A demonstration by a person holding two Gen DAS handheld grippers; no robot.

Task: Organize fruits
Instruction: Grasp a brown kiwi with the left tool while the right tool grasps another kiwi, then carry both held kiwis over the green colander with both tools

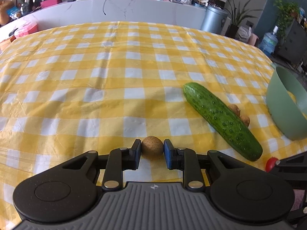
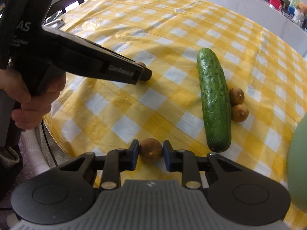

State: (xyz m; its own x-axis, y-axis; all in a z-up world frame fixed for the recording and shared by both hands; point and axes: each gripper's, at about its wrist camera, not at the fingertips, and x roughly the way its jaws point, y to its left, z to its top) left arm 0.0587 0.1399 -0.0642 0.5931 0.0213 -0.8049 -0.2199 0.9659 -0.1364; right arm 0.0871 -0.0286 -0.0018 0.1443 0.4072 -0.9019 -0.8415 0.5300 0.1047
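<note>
A: While both grippers pinch small brown fruits against the checked tablecloth (image 1: 107,71), where's the risk?

B: Left gripper (image 1: 152,151) and right gripper (image 2: 150,151) each hold one brown fruit (image 2: 150,149) tightly. Round skins may slip, rolling toward the cucumber (image 2: 214,101), short of the green bowl (image 1: 284,103).

Yellow-and-white checks across the tablecloth (image 1: 115,72), dark bumpy green on the cucumber (image 1: 220,118), speckled tan-brown on the small round fruits (image 2: 237,96), pale mint green on the bowl (image 1: 284,103), bright red on a small tomato (image 1: 271,163), blue on black-framed gripper pads (image 1: 168,154).
</note>
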